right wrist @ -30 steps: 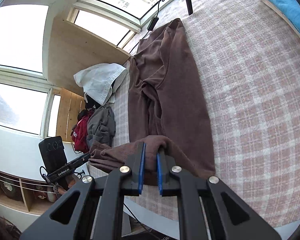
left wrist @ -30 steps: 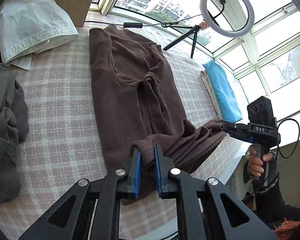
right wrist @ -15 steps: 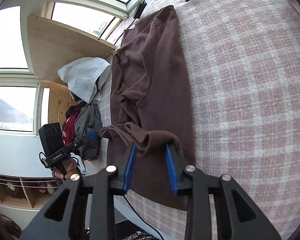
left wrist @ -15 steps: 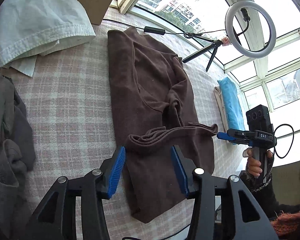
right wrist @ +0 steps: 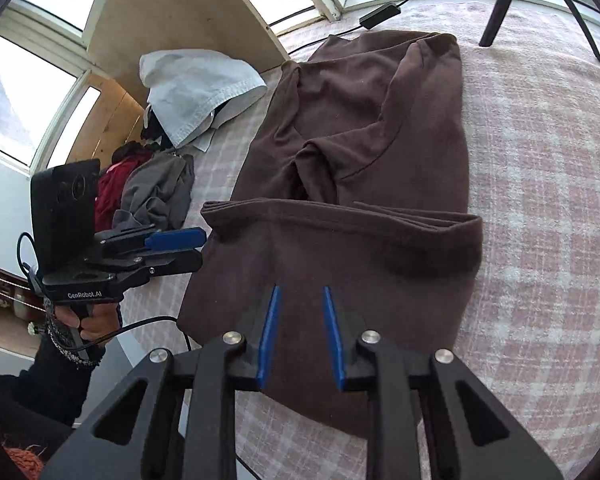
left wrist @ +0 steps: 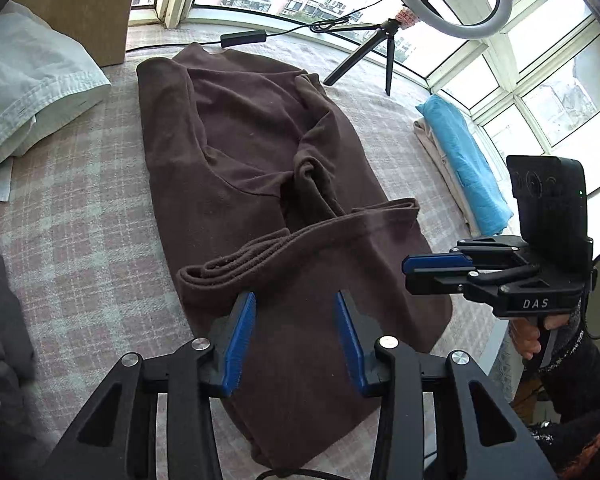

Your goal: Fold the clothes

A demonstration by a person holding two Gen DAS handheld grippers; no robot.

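Observation:
A brown long-sleeved garment (left wrist: 260, 168) (right wrist: 364, 152) lies flat on the pink checked surface (left wrist: 80, 208), its sleeves crossed over the middle. Its bottom hem (left wrist: 300, 240) (right wrist: 340, 216) is folded up across the body in a thick band. My left gripper (left wrist: 296, 300) hovers open just short of that fold, nothing between its blue pads. My right gripper (right wrist: 299, 294) is open too, above the folded lower part. Each gripper shows in the other's view: the right gripper (left wrist: 432, 268) at the garment's right edge, the left gripper (right wrist: 180, 240) at its left edge.
A white shirt (left wrist: 32, 84) lies at the back left beside a wooden panel (left wrist: 76, 4). Grey clothes (right wrist: 156, 192) and a red garment (right wrist: 112, 188) are heaped at the left. A ring light on a tripod (left wrist: 448, 0) and a blue folded stack (left wrist: 464, 160) stand at the right.
Both grippers carried the hem up over the garment, opened and let it go. They have since drawn back toward the near edge, and the fold lies flat.

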